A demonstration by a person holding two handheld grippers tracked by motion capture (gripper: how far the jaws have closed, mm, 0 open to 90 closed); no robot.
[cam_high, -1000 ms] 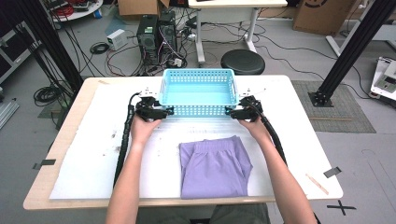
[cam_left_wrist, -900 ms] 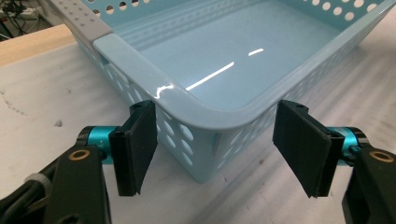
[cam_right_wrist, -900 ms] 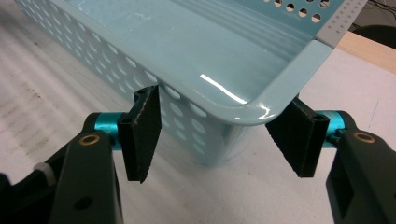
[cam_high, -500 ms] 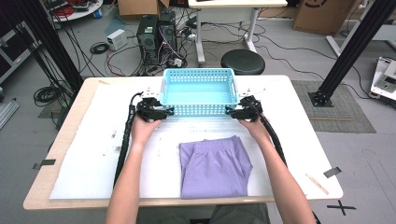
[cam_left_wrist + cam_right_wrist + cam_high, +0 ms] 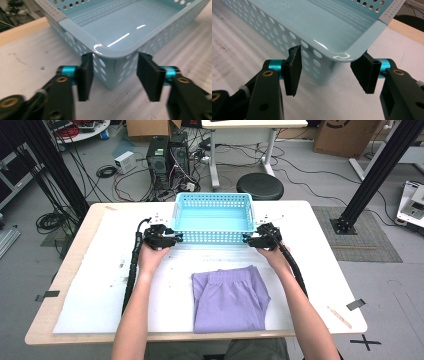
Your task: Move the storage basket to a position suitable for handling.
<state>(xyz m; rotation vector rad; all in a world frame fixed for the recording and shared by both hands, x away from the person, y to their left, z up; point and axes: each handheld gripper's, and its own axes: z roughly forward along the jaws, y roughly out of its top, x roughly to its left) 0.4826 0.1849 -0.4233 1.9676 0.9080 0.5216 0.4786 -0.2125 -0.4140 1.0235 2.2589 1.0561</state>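
Observation:
A light blue perforated basket point(image 5: 212, 237) stands empty at the back middle of the table. My left gripper point(image 5: 172, 240) is at its near left corner, open, with the corner point(image 5: 112, 53) between the two jaws point(image 5: 115, 75). My right gripper point(image 5: 249, 240) is at the near right corner, also open, its jaws point(image 5: 329, 72) either side of that corner point(image 5: 342, 56). Neither pair of jaws is closed on the plastic. A folded pair of purple shorts point(image 5: 230, 297) lies flat on the table in front of the basket, between the person's forearms.
A white sheet point(image 5: 100, 290) covers the table top. A thin wooden stick point(image 5: 339, 316) lies near the right front edge. Beyond the table's far edge are a black stool point(image 5: 259, 185), computer towers point(image 5: 167, 155) and floor cables.

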